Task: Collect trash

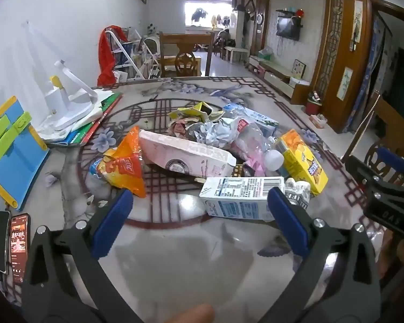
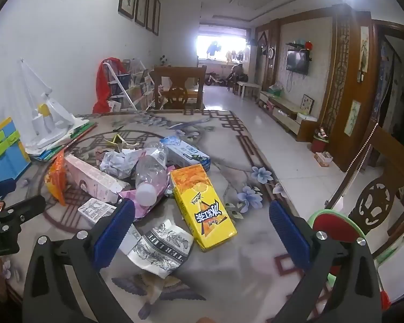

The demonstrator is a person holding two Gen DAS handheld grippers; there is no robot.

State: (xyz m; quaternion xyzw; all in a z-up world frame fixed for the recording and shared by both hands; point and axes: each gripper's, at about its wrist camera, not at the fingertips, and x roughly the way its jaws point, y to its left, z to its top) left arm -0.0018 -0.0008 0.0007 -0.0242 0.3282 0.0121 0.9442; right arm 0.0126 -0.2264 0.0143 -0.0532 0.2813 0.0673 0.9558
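Crumpled wrappers, a clear bottle (image 2: pixel 150 172) and cartons, one yellow carton (image 2: pixel 203 210), lie heaped mid-surface (image 1: pixel 175 255), bare room nearer, both the left hand-held gripper (image 1: pixel 199 212) and right hand-held gripper (image 2: pixel 202 223) spread wide, pinching nothing.

Yellow-and-orange carton (image 2: pixel 203 210), pink box (image 1: pixel 185 152), orange snack bag (image 1: pixel 125 168), floral-patterned table (image 1: pixel 191 245), blue-padded claws.

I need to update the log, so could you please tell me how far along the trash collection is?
Nothing looks collected yet. The yellow carton, plastic bottle, pink box, orange snack bag and white milk carton all still lie heaped on the table. Nothing is in hand: the left gripper and right gripper are open and empty. The whole pile is left.
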